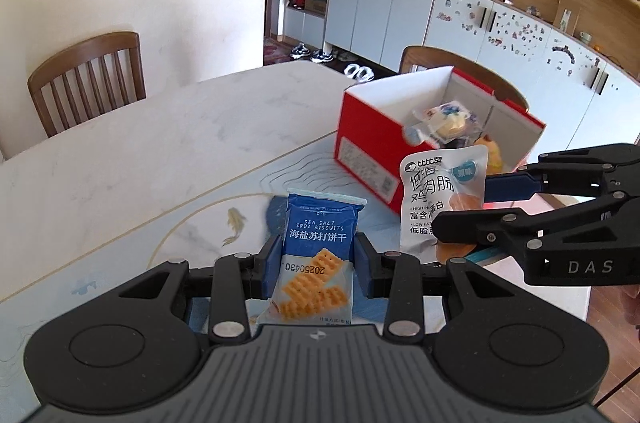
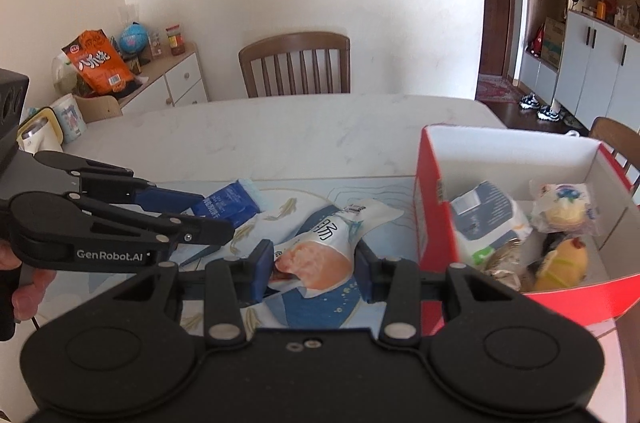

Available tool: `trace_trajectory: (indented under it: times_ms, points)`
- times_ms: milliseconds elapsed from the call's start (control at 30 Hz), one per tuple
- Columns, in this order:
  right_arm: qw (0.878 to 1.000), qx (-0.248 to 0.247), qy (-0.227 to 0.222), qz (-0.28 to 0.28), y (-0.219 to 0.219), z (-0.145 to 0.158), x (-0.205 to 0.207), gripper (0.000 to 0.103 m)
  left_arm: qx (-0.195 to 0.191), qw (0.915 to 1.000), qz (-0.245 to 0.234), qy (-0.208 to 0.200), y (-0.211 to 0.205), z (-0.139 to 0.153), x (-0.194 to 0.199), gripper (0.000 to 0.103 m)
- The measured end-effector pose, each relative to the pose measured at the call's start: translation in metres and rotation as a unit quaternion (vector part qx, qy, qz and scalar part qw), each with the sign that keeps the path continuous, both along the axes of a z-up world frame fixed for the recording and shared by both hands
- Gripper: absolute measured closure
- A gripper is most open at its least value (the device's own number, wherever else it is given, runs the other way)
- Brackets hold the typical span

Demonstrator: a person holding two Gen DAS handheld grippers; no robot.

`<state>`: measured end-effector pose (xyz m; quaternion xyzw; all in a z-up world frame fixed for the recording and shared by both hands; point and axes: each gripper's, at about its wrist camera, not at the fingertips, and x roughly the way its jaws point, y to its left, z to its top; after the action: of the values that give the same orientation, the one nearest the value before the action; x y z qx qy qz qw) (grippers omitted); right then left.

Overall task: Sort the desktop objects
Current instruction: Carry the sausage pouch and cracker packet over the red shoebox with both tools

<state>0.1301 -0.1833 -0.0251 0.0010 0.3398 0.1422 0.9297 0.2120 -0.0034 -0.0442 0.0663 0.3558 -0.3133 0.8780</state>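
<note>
Right, both grippers are loaded. The left gripper (image 1: 316, 265) is clamped on a blue soda biscuit packet (image 1: 316, 263), upright between its pads, held above the near part of the surface (image 1: 160, 135). The right gripper (image 2: 314, 265) is closed on a white chicken sausage pouch (image 2: 320, 251), gripped at its pink lower end. The left wrist view shows the pouch's printed front (image 1: 436, 199) and the right gripper side-on (image 1: 472, 219), just near-right of the red box (image 1: 372, 147); the right wrist view only gets the pouch crumpled and tilted. The right wrist view looks further into the red box (image 2: 430, 223): a white-and-grey pack (image 2: 488, 219), a clear-wrapped pastry (image 2: 564, 207) and a yellow snack (image 2: 560, 263) lie in it, plus a wrapper I can't identify. The left view catches only the pastry (image 1: 448, 119) there. The right view also shows the left gripper (image 2: 208, 219) coming in from the left with the biscuit packet (image 2: 228, 205), over the blue fish-print mat (image 2: 312, 307). Around: a wooden chair (image 2: 296, 63) at the far side, a sideboard with an orange bag (image 2: 98, 61) far left, cabinets (image 1: 380, 11) far right. The red box wall sits right beside the right gripper's right finger.
</note>
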Motion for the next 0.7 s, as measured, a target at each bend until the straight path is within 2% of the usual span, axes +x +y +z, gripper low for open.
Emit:
trace_trajectory:
  times_ms: [367, 700]
  points:
    - [0.999, 0.009, -0.027, -0.021, -0.046, 0.031, -0.017, 0.061, -0.016, 0.9997, -0.009, -0.016, -0.036, 0.036, -0.014, 0.067]
    - [0.998, 0.011, -0.037, -0.043, -0.099, 0.041, -0.016, 0.061, -0.017, 0.9993, -0.024, -0.025, -0.092, 0.044, -0.014, 0.067]
